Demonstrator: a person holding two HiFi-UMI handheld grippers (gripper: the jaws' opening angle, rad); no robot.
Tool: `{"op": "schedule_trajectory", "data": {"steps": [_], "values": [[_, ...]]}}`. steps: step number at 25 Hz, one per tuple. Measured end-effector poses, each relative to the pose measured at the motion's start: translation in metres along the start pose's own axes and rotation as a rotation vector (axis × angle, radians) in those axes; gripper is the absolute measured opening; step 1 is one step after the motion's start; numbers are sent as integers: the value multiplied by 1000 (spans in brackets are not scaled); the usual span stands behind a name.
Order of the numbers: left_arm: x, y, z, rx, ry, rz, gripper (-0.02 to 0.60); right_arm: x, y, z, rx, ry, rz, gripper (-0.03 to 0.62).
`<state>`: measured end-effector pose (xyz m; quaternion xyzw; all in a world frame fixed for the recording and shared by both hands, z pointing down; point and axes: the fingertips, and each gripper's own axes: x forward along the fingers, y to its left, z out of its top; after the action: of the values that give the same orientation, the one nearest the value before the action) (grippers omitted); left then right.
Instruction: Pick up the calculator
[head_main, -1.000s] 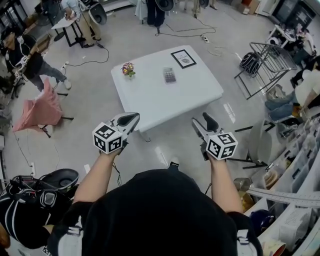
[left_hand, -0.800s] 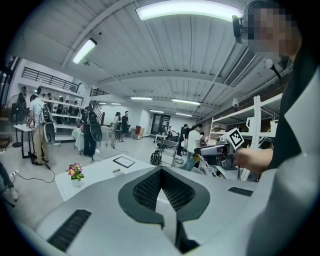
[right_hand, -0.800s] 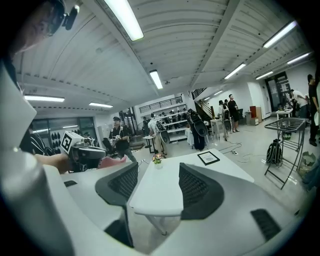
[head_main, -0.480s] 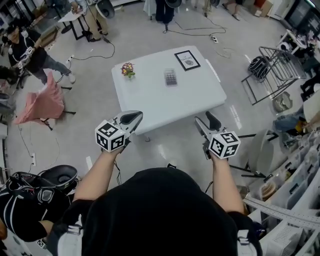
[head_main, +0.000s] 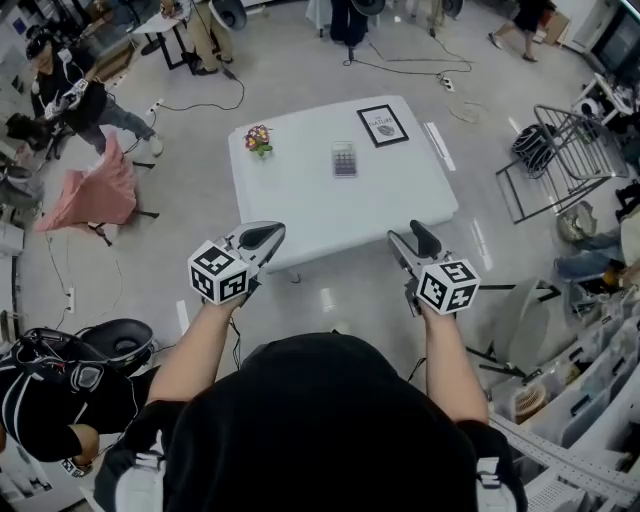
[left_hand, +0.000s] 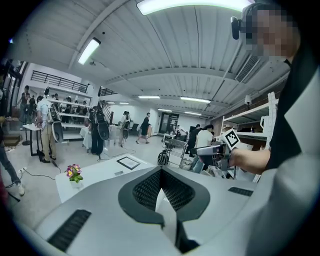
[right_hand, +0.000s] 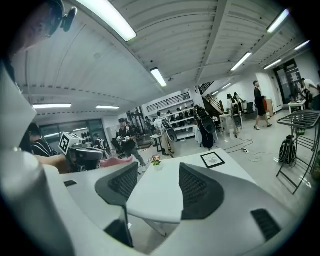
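The calculator (head_main: 344, 158) is a small grey slab lying flat on the far half of the white table (head_main: 300, 205), between a flower pot (head_main: 258, 139) and a black-framed picture (head_main: 383, 125). Both grippers hover over the floor short of the table's near edge, well away from the calculator. My left gripper (head_main: 266, 234) has its jaws together and holds nothing. My right gripper (head_main: 411, 244) is open and empty. In the left gripper view the calculator (left_hand: 119, 173) shows beyond the closed jaws (left_hand: 161, 172). In the right gripper view the table (right_hand: 165, 192) shows through the spread jaws (right_hand: 155, 186).
A chair draped in pink cloth (head_main: 95, 195) stands left of the table and a wire rack (head_main: 560, 150) to its right. Cables (head_main: 400, 70) run across the floor behind it. Several people stand at the far side. Shelving (head_main: 590, 400) lines my right, a black bag (head_main: 80, 370) my left.
The head view has drifted, so the table sits a little further right and lower in the picture. Both grippers keep the same pose and the same jaw states.
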<state>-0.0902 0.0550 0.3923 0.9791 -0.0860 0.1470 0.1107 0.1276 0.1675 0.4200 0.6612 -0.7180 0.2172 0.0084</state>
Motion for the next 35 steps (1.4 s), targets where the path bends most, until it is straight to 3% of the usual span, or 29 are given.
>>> {"op": "schedule_trajectory", "data": {"steps": [17, 23, 35], "values": [[24, 12, 3, -46, -12, 44, 15, 40, -39, 0, 12, 63, 67, 268], [32, 38, -13, -91, 5, 49, 15, 64, -42, 0, 0, 88, 74, 269], [102, 98, 9, -91, 3, -36, 15, 118, -87, 20, 20, 118, 27, 268]]}}
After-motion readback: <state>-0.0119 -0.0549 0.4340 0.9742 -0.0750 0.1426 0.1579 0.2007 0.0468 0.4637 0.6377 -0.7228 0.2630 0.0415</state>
